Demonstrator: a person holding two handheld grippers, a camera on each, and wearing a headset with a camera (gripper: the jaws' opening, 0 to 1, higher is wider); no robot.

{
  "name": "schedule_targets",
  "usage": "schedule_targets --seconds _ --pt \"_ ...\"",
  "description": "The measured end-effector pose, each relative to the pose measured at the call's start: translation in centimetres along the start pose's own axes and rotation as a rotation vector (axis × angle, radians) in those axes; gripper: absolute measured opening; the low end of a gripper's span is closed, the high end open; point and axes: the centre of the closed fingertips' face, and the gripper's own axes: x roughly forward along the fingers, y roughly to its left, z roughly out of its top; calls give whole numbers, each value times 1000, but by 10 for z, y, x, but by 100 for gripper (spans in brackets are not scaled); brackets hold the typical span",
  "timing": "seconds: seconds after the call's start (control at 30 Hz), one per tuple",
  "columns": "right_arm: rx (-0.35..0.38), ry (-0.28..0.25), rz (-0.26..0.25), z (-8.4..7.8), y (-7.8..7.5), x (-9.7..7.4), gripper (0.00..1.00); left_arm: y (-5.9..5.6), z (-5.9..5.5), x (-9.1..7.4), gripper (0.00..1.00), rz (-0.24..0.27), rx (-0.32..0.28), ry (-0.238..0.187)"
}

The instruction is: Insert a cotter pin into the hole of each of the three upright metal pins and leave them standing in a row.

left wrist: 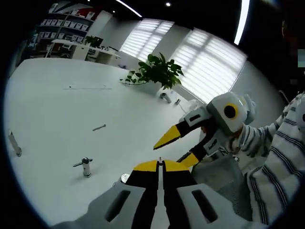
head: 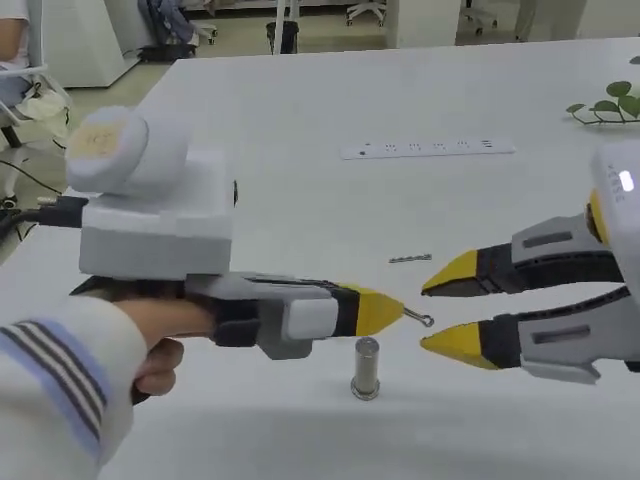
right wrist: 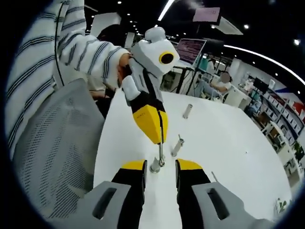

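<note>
My left gripper (head: 396,308) is shut on a thin cotter pin (head: 419,319), whose looped end sticks out past the yellow tips. The right gripper (head: 429,315) faces it from the right, open, with its jaws above and below that looped end. A bare upright metal pin (head: 366,367) stands just below the left tips. In the right gripper view the held cotter pin (right wrist: 161,155) hangs over this pin (right wrist: 155,167). Farther off stand a pin with a cotter pin through it (right wrist: 177,145) and another upright pin (right wrist: 187,110). A loose cotter pin (head: 410,259) lies on the table.
A white power strip (head: 430,150) lies across the white table (head: 290,110) farther back. A leafy plant (head: 608,104) sits at the far right edge. An office chair's mesh back (right wrist: 52,148) is close to the table edge beside the person.
</note>
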Motion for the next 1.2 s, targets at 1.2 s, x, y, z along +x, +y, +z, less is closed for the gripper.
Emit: schedule_targets --seconds 1.2 --pt "210 -73 194 -4 36 3 6 -26 -19 1 0 -125 333 53"
